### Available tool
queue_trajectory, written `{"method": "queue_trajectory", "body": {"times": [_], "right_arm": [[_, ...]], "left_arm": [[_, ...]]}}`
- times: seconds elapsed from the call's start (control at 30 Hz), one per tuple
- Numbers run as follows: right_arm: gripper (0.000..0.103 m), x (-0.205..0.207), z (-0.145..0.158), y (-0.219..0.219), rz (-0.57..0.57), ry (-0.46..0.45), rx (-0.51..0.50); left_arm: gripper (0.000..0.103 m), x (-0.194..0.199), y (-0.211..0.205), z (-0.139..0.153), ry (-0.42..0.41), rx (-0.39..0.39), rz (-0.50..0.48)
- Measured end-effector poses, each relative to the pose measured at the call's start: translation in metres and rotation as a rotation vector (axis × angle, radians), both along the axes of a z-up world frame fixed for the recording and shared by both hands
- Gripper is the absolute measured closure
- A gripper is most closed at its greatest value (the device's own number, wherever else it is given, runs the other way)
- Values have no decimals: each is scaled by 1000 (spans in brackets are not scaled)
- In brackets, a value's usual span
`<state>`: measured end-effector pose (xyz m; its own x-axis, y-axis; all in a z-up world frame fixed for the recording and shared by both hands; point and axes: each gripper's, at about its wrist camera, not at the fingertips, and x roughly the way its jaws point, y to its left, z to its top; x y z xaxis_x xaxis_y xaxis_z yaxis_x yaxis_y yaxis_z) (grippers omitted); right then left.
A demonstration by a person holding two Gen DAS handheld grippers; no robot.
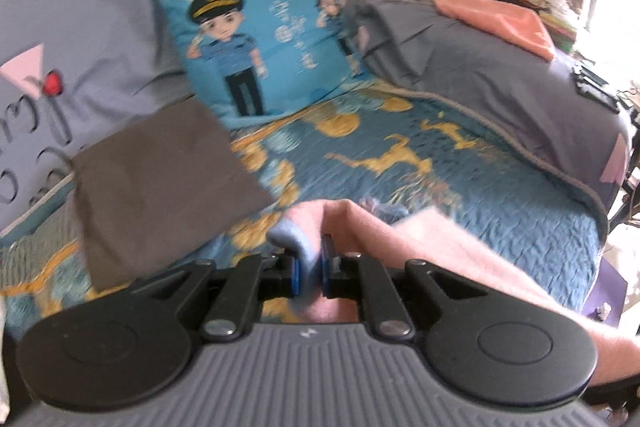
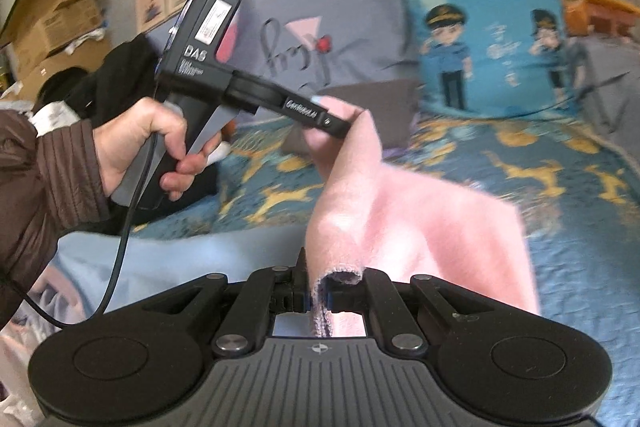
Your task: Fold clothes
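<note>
A fuzzy pink garment [image 2: 420,211] with a light blue cuff [image 1: 298,247] hangs stretched between both grippers above the bed. My left gripper [image 1: 311,273] is shut on the blue cuff and pink edge. In the right wrist view that same left gripper [image 2: 340,121] appears at upper left, held by a hand [image 2: 140,143], pinching a corner of the pink cloth. My right gripper [image 2: 318,297] is shut on another hemmed edge of the pink garment. A folded grey-brown cloth [image 1: 160,187] lies flat on the bed to the left.
The bed has a blue quilt with yellow deer [image 1: 420,163]. A blue cartoon-police cushion [image 1: 256,31] and grey pillows [image 1: 80,19] lean at the back. A folded salmon cloth [image 1: 500,19] lies on grey bedding at right. Cardboard boxes [image 2: 60,7] and dark clothes [image 2: 120,79] sit left.
</note>
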<state>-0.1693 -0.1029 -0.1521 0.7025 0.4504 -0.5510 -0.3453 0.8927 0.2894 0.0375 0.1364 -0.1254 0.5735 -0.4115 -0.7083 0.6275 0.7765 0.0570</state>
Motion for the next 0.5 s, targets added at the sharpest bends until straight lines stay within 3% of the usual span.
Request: {"method": "queue_trajectory", "body": {"times": [0.5], "right_arm": [[96, 3, -29, 76, 171, 58, 0]], "left_arm": [[92, -22, 78, -9, 19, 25, 130]]}}
